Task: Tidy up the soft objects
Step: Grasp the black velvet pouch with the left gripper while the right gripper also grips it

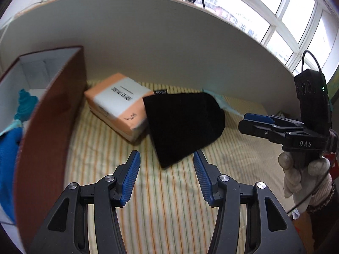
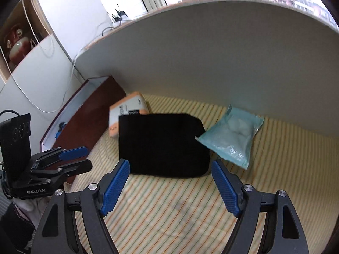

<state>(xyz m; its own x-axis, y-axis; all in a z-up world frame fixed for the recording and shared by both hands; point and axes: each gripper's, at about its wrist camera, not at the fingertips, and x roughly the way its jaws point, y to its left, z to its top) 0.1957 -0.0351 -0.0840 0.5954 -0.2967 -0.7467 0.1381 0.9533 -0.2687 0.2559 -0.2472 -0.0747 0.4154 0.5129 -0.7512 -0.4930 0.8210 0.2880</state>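
While its jaws stand spread and empty at the bottom of the left wrist view, the left gripper (image 1: 167,160) faces a black beanie (image 1: 186,127) at frame centre, touching an orange tissue pack (image 1: 118,108); a brown box (image 1: 50,114) stands left. In the right wrist view, the right gripper (image 2: 170,171), also agape, faces the beanie (image 2: 163,144), a teal packet (image 2: 233,137) touching its right edge.

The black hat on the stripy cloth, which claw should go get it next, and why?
Probably the left claw: it is open, empty and aimed at the near tip of the black hat. The hat lies flat and untouched beside the brown box, which already holds blue soft things. So ease forward and close on that edge.
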